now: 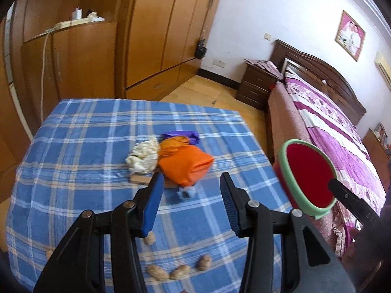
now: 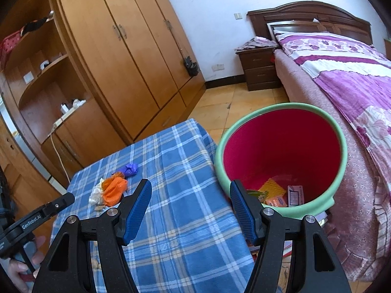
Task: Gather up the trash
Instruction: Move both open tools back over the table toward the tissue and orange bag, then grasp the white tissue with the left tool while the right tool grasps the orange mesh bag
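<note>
A heap of trash lies on the blue plaid table (image 1: pixel 73 146): an orange bag (image 1: pixel 185 166), a crumpled white tissue (image 1: pixel 144 157), a purple wrapper (image 1: pixel 182 135), a small blue piece (image 1: pixel 187 193) and a brown scrap (image 1: pixel 140 179). Several peanuts (image 1: pixel 180 271) lie near the front edge. My left gripper (image 1: pixel 191 183) is open and empty, just short of the orange bag. A red bin with a green rim (image 2: pixel 283 151) stands off the table's right edge, with wrappers (image 2: pixel 276 195) inside. My right gripper (image 2: pixel 190 190) is open and empty above the table beside the bin. The heap also shows in the right wrist view (image 2: pixel 112 190).
A wooden wardrobe (image 2: pixel 122 48) and open shelves (image 2: pixel 44 80) stand behind the table. A bed with a purple cover (image 2: pixel 347 78) runs along the right, with a dark nightstand (image 2: pixel 259 68) at its head. Tiled floor (image 2: pixel 232 102) lies between them.
</note>
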The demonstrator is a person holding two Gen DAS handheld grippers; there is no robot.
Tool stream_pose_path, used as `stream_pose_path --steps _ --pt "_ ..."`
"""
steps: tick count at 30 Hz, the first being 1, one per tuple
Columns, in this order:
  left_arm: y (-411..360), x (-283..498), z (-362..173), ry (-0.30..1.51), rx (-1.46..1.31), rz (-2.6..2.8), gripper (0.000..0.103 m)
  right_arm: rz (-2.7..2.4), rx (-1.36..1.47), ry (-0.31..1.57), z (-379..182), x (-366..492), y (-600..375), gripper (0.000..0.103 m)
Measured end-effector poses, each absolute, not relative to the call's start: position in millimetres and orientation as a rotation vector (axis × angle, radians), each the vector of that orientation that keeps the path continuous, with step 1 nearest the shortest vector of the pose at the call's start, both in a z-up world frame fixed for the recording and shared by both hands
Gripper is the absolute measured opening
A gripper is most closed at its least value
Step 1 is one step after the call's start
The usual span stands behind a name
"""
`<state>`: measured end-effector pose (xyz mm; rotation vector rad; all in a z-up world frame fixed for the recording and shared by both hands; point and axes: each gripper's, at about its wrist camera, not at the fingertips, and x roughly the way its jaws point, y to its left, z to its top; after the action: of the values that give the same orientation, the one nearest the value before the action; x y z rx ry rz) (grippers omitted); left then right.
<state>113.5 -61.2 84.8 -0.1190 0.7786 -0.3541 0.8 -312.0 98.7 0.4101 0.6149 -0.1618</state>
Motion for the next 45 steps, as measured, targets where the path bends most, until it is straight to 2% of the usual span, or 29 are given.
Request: stream_pose_path --steps 8,23,36,37,38,41,45 --pt "-47 128 67 0.793 -0.112 -0.304 0.052 -0.140 0.397 0.648 90 15 -302 0.068" --pt "-48 194 27 0.867 -0.046 -0.258 0.052 -0.138 0.373 0.711 71 37 -290 0.068" --pt "-35 221 -9 0.940 -0.116 -0.237 0.052 -0.122 0.349 0.750 61 50 -281 0.068" --pt "-34 220 -9 0.931 -0.115 -0.240 0.051 -0.119 0.349 0.753 60 51 -280 0.068" --pt "-34 220 -8 0.926 -0.114 -0.247 0.043 -0.117 0.348 0.755 60 52 -279 0.068" --pt "-31 217 -5 0.914 -0.133 -0.270 0.034 -0.106 0.338 0.762 60 56 -274 0.068" --pt "-23 209 3 0.893 -0.174 -0.282 0.031 -0.076 0.313 0.762 64 62 -264 0.068"
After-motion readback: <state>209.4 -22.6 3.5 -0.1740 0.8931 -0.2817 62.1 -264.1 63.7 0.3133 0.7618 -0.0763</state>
